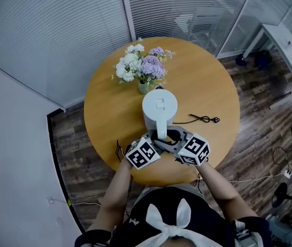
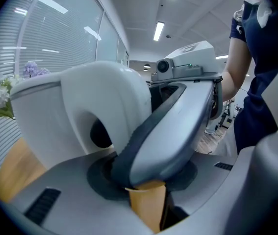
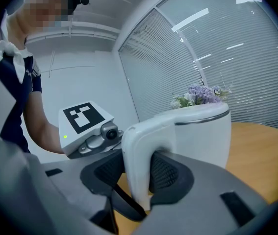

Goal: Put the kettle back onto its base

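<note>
A white electric kettle [image 1: 159, 109] stands upright on the round wooden table [image 1: 212, 81], with its handle [image 1: 160, 133] turned toward me. No base shows apart from it. In the right gripper view, my right gripper [image 3: 139, 180] is shut on the handle [image 3: 136, 170], one dark pad on each side. My left gripper [image 1: 157, 141] comes in from the left, low by the handle's foot. In the left gripper view, the right gripper's grey finger [image 2: 178, 126] lies across the left gripper's [image 2: 146, 204] jaws and hides its pads. Only bare table shows in the narrow gap below.
A vase of white and purple flowers [image 1: 141, 68] stands just behind the kettle. A black cord with its plug [image 1: 203, 119] lies on the table to the kettle's right. The table's front edge is close under my hands; window blinds lie beyond.
</note>
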A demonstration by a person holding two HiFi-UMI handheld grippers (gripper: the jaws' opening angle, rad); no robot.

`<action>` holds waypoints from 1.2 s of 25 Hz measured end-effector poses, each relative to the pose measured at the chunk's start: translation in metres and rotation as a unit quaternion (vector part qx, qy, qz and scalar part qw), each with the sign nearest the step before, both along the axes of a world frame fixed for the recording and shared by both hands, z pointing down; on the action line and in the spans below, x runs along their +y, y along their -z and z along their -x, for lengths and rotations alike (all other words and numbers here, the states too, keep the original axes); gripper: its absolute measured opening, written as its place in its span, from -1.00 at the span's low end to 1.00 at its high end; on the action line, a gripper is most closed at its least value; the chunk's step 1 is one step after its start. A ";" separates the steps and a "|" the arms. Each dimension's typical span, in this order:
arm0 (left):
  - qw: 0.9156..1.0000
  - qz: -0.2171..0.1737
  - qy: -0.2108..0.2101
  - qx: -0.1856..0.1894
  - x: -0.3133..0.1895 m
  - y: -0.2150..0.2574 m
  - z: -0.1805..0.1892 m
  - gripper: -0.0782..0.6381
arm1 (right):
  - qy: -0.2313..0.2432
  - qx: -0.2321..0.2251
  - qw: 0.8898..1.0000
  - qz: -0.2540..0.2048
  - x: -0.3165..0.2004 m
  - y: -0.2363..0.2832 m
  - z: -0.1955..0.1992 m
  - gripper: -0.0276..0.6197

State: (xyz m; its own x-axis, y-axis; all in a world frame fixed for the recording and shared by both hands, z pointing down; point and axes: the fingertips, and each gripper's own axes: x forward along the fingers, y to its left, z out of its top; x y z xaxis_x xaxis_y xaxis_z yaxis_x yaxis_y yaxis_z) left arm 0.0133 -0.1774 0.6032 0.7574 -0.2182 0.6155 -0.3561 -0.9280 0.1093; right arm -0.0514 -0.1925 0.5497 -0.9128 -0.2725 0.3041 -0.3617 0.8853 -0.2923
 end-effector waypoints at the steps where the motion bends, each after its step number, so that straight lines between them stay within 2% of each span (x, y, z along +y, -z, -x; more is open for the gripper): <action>1: 1.000 0.000 0.003 0.001 0.001 -0.001 0.000 -0.34 | 0.001 0.002 1.000 -0.001 0.001 -0.001 0.000 -0.38; 19: 0.999 -0.012 0.040 0.008 0.007 -0.008 -0.003 -0.36 | 0.002 0.018 1.000 -0.008 0.013 -0.009 -0.004 -0.38; 30: 0.996 0.000 0.077 0.038 0.004 -0.009 0.003 -0.38 | -0.002 0.026 1.000 -0.007 0.014 -0.012 0.001 -0.38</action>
State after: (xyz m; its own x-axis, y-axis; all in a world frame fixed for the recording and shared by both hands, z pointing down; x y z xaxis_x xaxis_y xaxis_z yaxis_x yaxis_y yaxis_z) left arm 0.0107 -0.1733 0.6127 0.7588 -0.3363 0.5577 -0.4857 -0.8627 0.1406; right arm -0.0520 -0.1789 0.5616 -0.8951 -0.2800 0.3470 -0.3788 0.8879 -0.2608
